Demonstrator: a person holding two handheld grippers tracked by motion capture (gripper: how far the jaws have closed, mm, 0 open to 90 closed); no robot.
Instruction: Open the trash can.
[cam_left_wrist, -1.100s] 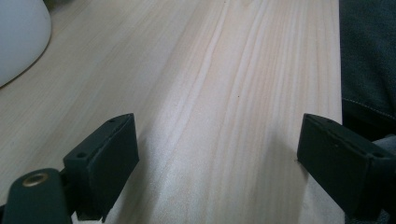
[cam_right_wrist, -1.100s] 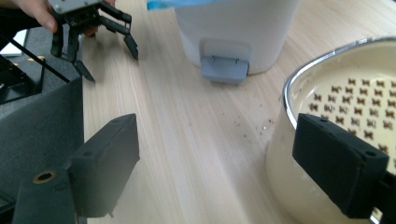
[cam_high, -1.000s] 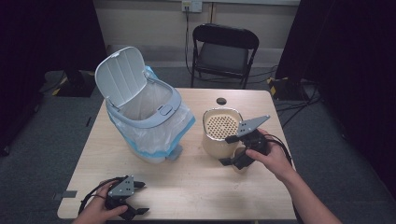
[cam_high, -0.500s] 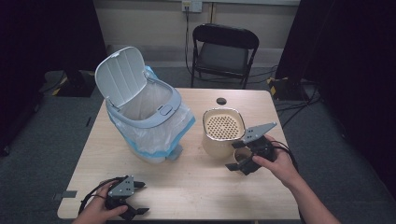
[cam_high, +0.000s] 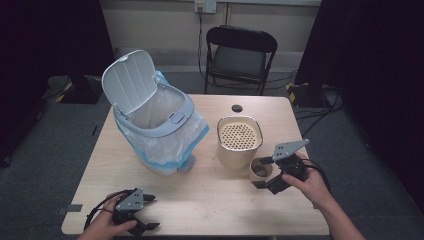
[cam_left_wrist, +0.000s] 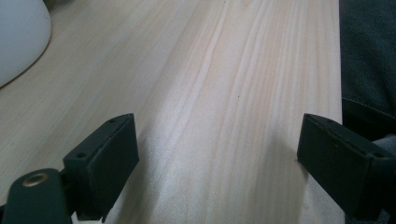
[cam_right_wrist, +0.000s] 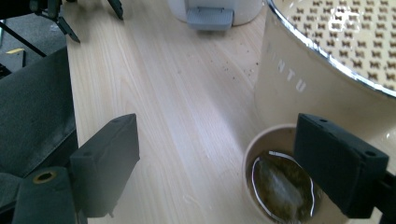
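Note:
A small paper cup (cam_high: 261, 170) stands on the table against the near side of a beige container with a perforated top (cam_high: 239, 141). In the right gripper view the cup (cam_right_wrist: 275, 186) holds brown liquid and a tea bag. My right gripper (cam_high: 256, 173) is open, its jaws spread wide at the cup; the right gripper (cam_right_wrist: 217, 154) has the cup partly behind one jaw. My left gripper (cam_high: 152, 212) rests open near the table's front left edge. Nothing lies between the left gripper (cam_left_wrist: 217, 144) jaws but bare wood.
A white and blue pedal bin (cam_high: 155, 117) with its lid up and a plastic liner stands at the left centre. Its pedal (cam_right_wrist: 209, 17) faces the front. A small black disc (cam_high: 237, 108) lies at the back. A folding chair (cam_high: 240, 55) stands behind the wooden table (cam_high: 210, 200).
My right gripper has drawn back from the beige container toward the near right, and the paper cup now shows by the container. The left gripper has stayed put.

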